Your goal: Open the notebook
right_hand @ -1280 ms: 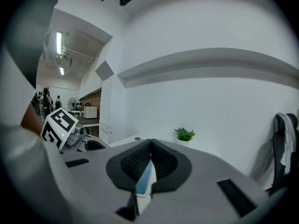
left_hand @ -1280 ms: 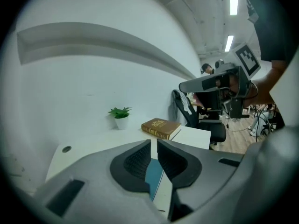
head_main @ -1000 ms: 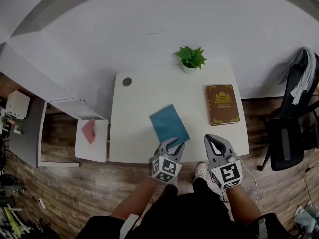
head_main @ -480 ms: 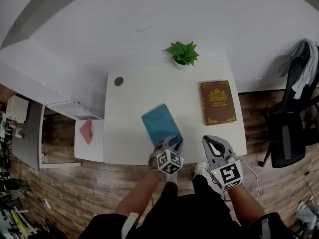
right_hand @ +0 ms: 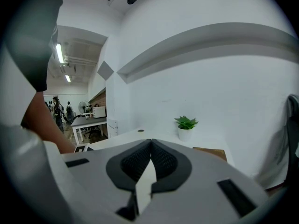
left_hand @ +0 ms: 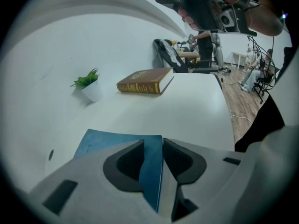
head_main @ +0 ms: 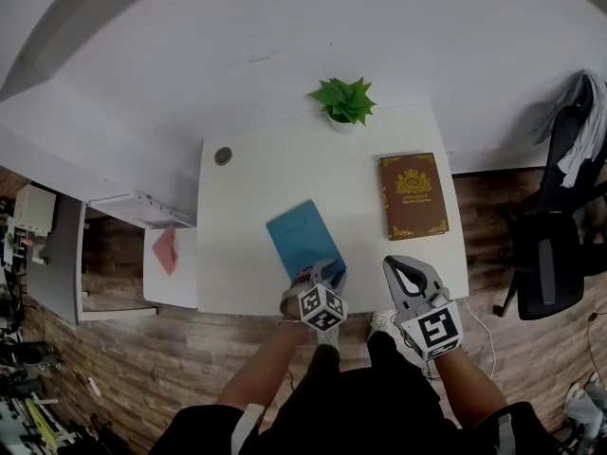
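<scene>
Two jaws of the left gripper [head_main: 323, 271] are spread astride the near edge of the blue notebook [head_main: 302, 235], laid flat near the counter's [head_main: 256, 173] front; the right gripper [head_main: 398, 263] is pressed together, empty, to its right.

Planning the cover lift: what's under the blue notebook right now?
Only the white table shows around the closed blue notebook, which lies flat. The left hand-held gripper straddles its near corner, jaws apart; whatever is beneath the cover is hidden.

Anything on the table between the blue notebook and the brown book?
Nothing: the head view shows bare white table between the blue notebook and the brown book.
</scene>
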